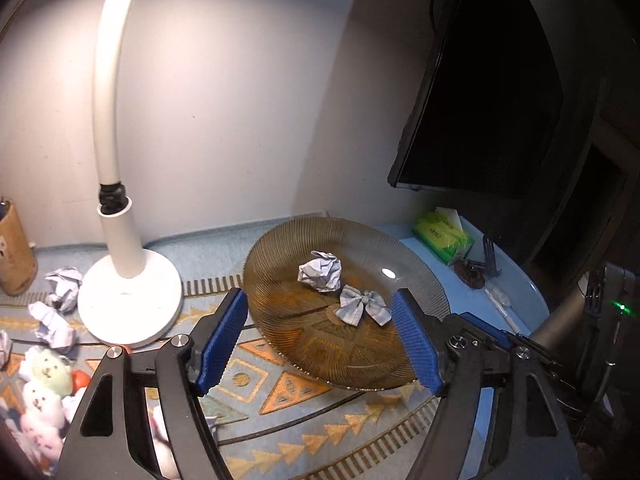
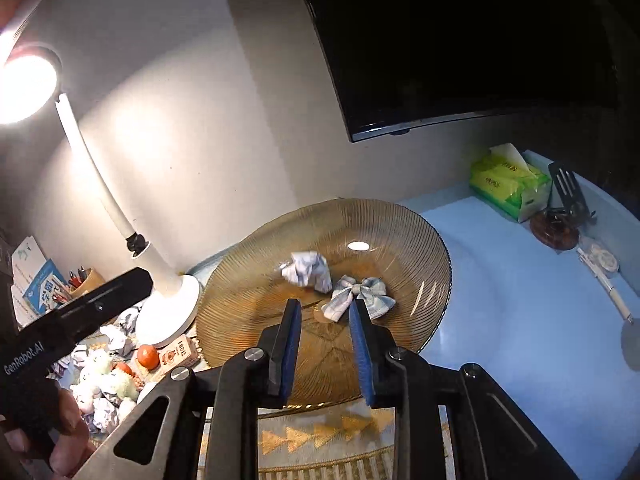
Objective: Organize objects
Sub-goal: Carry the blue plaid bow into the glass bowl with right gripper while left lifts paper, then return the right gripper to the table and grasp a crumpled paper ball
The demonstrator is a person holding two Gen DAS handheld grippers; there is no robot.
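Note:
An amber ribbed glass plate lies on the patterned mat; it also shows in the right wrist view. On it sit a crumpled paper ball and a grey checked fabric bow. My left gripper is open and empty, its blue pads wide apart above the plate's near side. My right gripper is partly open and empty, its tips just short of the bow. More paper balls, plush toys and a tomato lie at the left.
A white desk lamp stands left of the plate. A pencil cup is at the far left. A green tissue pack, a dark spatula, a small dish and a pen lie on the blue surface at right. A dark monitor hangs behind.

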